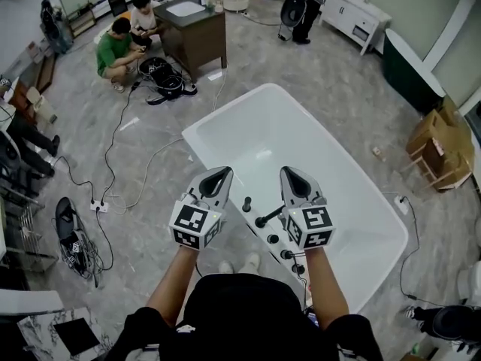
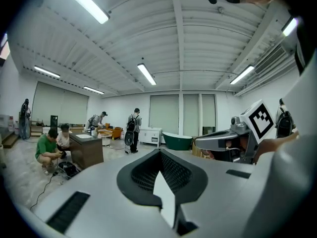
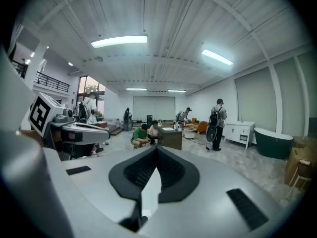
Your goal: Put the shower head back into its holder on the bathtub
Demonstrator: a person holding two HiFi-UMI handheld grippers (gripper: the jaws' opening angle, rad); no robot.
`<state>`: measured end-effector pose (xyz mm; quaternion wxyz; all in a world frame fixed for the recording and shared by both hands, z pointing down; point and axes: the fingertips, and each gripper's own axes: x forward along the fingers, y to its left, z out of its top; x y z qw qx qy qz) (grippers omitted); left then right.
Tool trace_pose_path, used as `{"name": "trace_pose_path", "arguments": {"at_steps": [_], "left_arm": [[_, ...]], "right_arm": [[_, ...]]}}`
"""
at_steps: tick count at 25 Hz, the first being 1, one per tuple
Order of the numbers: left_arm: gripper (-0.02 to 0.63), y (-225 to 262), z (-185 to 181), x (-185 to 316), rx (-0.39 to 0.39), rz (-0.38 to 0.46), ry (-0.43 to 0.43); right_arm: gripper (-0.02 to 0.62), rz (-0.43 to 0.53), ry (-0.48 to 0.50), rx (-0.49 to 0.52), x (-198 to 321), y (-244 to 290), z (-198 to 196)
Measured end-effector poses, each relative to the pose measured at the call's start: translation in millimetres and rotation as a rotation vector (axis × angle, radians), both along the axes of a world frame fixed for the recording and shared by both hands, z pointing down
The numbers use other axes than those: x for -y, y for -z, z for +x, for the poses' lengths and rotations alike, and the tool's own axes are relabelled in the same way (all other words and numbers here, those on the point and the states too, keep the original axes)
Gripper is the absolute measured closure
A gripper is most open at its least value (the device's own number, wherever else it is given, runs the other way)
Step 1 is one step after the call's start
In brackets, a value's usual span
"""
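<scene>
The white bathtub [image 1: 316,164] stands on the grey floor below me. Along its near rim runs a row of black fittings [image 1: 273,239]. Among them a slim black shower head [image 1: 268,217] points up to the right; whether it sits in its holder I cannot tell. My left gripper [image 1: 219,174] and right gripper [image 1: 294,174] are held side by side high above that rim, both shut and empty. In the left gripper view the shut left gripper [image 2: 159,150] points level across the room, as does the right gripper [image 3: 156,148] in its own view.
Two people crouch by a dark brown vanity cabinet [image 1: 194,32] at the back left, with cables [image 1: 120,134] trailing over the floor. A person [image 1: 304,6] stands at the back. A dark green tub [image 1: 409,70] and a cardboard box [image 1: 440,145] sit at right.
</scene>
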<state>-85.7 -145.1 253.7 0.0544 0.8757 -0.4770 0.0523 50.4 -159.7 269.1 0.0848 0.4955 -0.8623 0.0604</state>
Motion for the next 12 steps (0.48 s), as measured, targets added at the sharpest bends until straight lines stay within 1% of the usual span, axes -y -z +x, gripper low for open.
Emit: {"name": "trace_pose_path", "arguments": {"at_steps": [5, 12], "left_arm": [[0.592, 22.7, -7.4, -8.4, -0.019, 0.041, 0.031], [0.592, 41.7, -5.4, -20.4, 0.007, 0.088, 0.039]], "right_arm": [[0.574, 0.057, -0.003, 0.021, -6.9, 26.0, 1.7], [0.574, 0.097, 0.021, 0.022, -13.9, 37.7, -4.0]]}}
